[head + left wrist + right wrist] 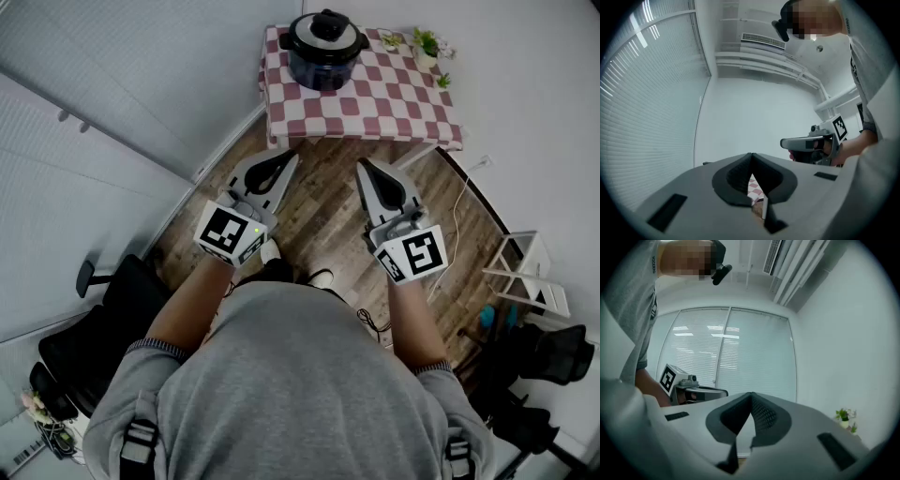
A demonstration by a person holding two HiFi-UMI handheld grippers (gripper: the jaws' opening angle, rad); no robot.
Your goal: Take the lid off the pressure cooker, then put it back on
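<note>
The pressure cooker [323, 58] looks glossy, the checked tablecloth [398, 105] is cloth, the floor [328, 192] matt wood.

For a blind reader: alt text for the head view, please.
A person holds the left gripper and right gripper, both shut and empty, above a wooden floor; ahead, a checkered table bears the pressure cooker, lid on.

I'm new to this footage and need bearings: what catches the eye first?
A dark cooker, lid on, sits on a red-checked table at the far wall, small plants beside it. Nearer, the person holds the left gripper and right gripper side by side above the wood floor, both shut and empty.
</note>
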